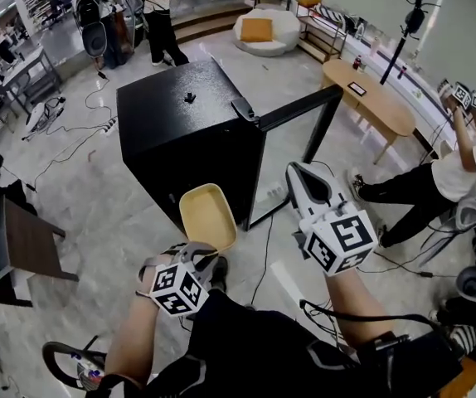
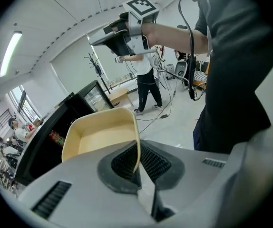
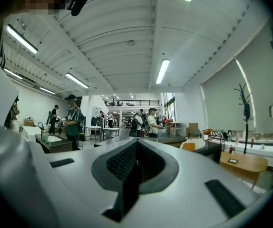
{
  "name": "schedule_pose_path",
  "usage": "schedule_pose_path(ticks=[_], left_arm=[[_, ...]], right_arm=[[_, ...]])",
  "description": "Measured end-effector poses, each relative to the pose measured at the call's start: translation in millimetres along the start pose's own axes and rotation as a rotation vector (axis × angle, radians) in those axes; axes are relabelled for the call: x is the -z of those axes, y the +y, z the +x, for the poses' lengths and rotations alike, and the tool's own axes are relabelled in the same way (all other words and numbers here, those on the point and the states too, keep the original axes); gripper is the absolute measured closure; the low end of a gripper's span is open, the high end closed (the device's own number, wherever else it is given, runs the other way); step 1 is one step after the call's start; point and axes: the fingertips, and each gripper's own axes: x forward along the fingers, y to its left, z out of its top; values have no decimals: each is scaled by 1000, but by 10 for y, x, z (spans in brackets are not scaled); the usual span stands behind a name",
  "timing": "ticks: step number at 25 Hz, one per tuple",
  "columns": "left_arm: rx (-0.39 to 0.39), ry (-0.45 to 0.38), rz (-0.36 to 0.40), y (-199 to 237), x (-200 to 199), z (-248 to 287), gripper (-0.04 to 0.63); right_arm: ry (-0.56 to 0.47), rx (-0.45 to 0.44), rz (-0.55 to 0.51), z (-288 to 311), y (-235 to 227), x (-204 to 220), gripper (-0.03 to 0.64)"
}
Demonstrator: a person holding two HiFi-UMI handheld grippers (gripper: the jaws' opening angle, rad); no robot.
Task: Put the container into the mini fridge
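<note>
Pinching tight with the left gripper (image 1: pixel 196 254) on the near rim of the yellow container (image 1: pixel 207 214); long axis aimed forward at the open mini fridge (image 1: pixel 180 131), opening just beyond. Holding the right gripper (image 1: pixel 300 174) closed, empty, near the door (image 1: pixel 300 110).

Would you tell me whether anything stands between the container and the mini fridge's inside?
Nothing visible does: the door is swung open and the container hangs right at the mini fridge opening.
</note>
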Motion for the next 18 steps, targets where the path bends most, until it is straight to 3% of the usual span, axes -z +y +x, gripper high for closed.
schedule_pose_path(ticks=[18], left_arm=[[-7,75,-109,597,675,762,574]], right_arm=[[66,7,31,474,-181,268,600]])
